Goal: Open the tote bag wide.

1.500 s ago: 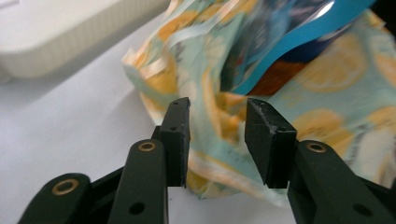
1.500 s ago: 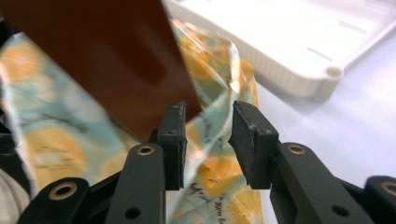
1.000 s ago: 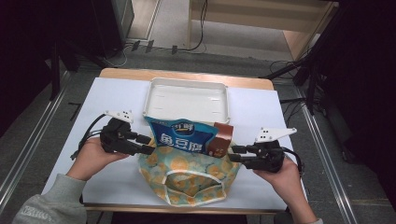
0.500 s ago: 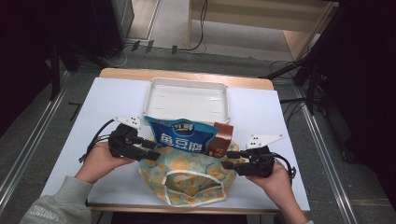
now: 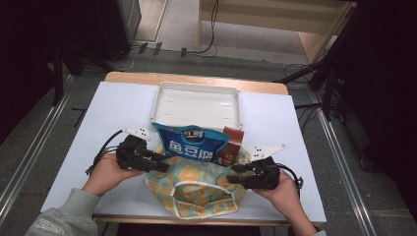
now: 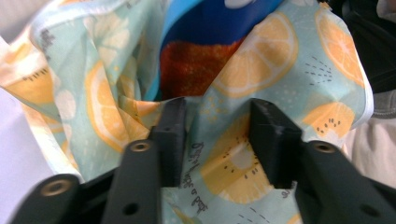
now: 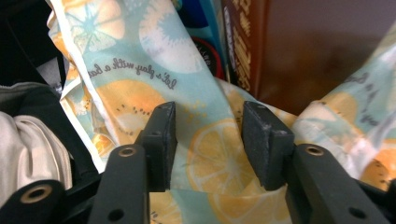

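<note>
Fabric bag (image 5: 196,189), thin soft cloth w/ lemon and kiwi print on pale teal, lies crumpled at near edge of worktop (image 5: 113,113), between the two hands. Blue glossy snack pouch (image 5: 194,145) and brown carton (image 5: 231,145) stand in its mouth, lower parts hidden by cloth; white shallow rectangular tray (image 5: 196,103) just behind.

Left tongs (image 6: 217,121): black jaws have just been closing, cloth fold between them; left pad seems to touch cloth, firm pinch cannot be told.

Right tongs (image 7: 210,128): jaws have just been closing, part spread, straddling cloth; pad contact unclear.

Bag's lettering partly legible; carton print blurred.
</note>
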`<control>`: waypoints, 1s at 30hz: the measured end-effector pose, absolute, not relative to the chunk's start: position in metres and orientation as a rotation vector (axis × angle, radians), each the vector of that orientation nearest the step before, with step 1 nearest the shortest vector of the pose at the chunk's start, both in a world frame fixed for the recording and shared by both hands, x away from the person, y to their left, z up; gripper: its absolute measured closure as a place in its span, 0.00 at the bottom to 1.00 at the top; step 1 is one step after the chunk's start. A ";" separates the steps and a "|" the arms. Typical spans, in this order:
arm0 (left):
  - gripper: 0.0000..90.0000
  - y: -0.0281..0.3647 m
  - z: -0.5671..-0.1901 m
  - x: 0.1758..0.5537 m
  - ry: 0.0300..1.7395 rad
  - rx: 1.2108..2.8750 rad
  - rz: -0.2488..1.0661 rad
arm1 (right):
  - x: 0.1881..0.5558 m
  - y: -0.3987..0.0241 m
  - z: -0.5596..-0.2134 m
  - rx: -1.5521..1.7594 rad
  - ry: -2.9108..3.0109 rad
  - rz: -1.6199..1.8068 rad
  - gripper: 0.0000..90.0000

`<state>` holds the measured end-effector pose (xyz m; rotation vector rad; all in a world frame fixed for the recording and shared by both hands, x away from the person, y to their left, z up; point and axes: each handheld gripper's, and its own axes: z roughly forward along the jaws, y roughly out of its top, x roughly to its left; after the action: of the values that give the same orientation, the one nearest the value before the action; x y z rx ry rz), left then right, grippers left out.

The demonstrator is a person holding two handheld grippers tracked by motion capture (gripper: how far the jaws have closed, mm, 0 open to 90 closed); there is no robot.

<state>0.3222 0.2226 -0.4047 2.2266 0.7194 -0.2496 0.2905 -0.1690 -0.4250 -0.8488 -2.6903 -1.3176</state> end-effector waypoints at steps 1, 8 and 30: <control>0.69 0.222 -0.406 0.322 0.720 2.232 -0.255 | 0.290 -0.168 -0.425 -0.851 -2.689 -1.310 0.66; 0.97 0.218 -0.410 0.320 0.722 2.255 -0.276 | 0.290 -0.168 -0.426 -0.867 -2.670 -1.289 0.91; 1.00 0.235 -0.392 0.292 0.662 2.212 -0.248 | 0.264 -0.178 -0.408 -0.761 -2.691 -1.374 1.00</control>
<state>0.2925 0.2353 -0.3923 2.2124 0.6622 -0.2477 0.2641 -0.1782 -0.4081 -0.7615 -2.6914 -1.3744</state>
